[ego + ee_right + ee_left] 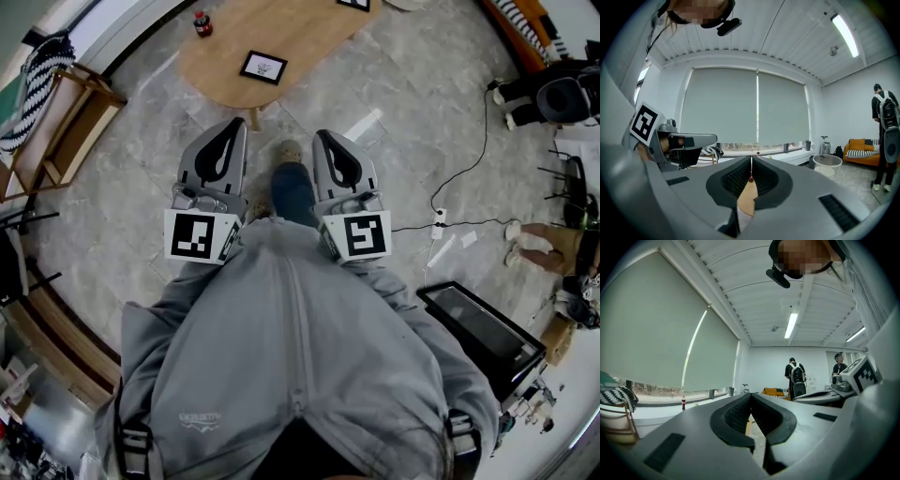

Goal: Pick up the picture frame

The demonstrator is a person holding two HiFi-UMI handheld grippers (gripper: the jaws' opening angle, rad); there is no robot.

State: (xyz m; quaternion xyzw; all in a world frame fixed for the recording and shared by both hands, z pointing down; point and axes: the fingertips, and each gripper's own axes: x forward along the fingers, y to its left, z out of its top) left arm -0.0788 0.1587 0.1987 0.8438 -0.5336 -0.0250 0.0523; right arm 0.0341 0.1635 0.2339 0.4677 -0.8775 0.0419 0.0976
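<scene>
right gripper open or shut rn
Shut: in its own view the right gripper shows jaws meeting at the tips, with nothing held between them.

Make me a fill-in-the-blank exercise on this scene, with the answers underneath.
1. The picture frame lies flat on the wooden ____.
2. The left gripper and the right gripper are held close to the person's body, both with their jaws ____.
3. Beyond the frame stands a small bottle with a ____ cap.
Missing words: table; shut; red.
</scene>
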